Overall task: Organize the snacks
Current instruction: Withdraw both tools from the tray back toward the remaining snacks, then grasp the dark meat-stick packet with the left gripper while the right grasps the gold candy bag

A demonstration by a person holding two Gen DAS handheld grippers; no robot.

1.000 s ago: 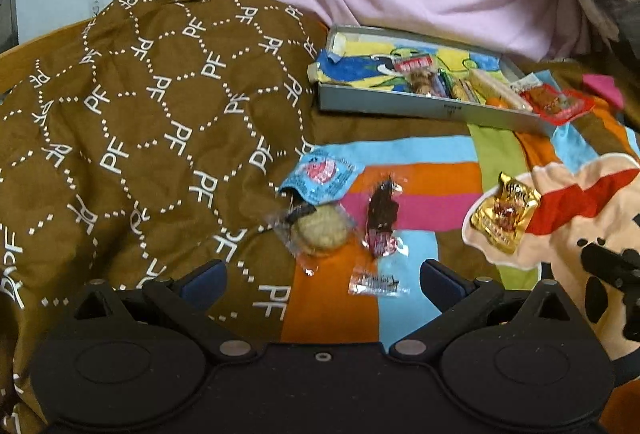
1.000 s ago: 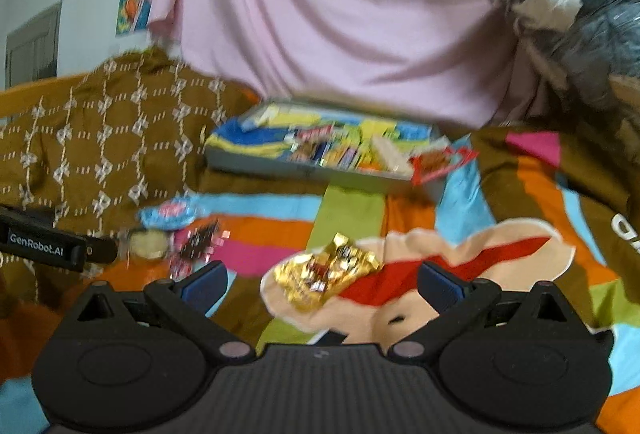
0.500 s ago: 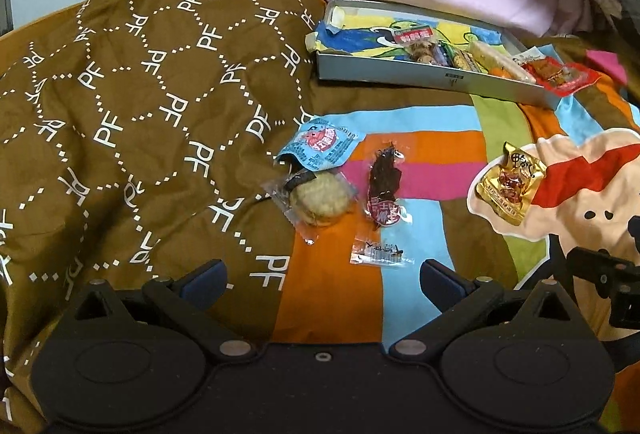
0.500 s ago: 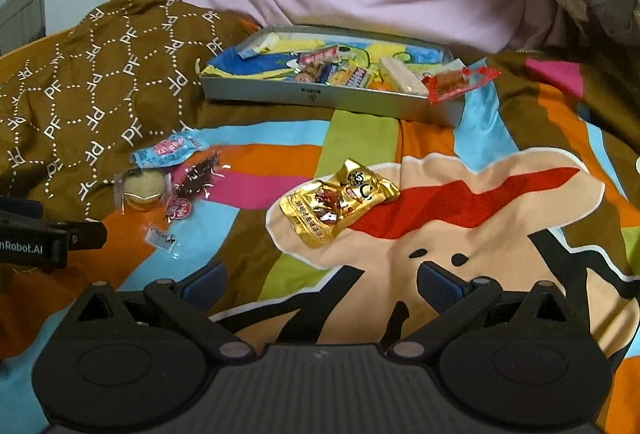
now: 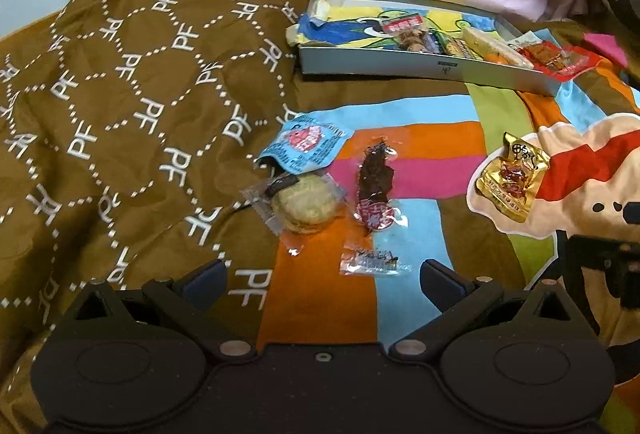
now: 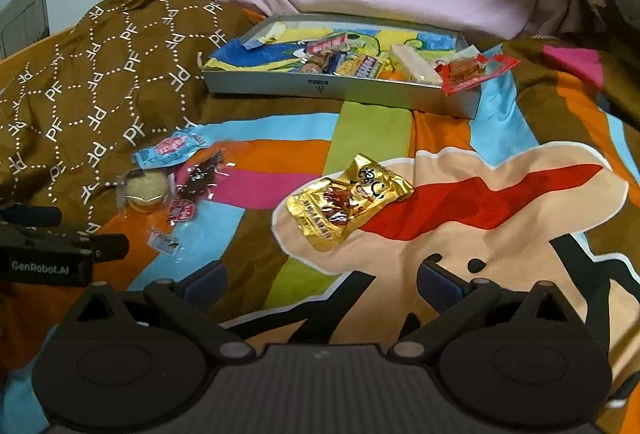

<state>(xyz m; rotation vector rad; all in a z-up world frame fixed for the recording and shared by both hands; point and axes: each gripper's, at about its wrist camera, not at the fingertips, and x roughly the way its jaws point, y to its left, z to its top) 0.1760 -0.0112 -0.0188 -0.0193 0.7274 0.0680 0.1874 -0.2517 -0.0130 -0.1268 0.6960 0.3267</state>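
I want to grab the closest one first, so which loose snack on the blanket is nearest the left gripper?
The small clear packet, lying just ahead of the open left gripper. The wrapped cookie, dark strip and gold packet lie farther off.

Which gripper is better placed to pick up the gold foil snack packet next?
Right, probably. The gold foil snack packet lies just ahead of the open right gripper, roughly between its fingers; for the open left gripper it sits far off to the right.
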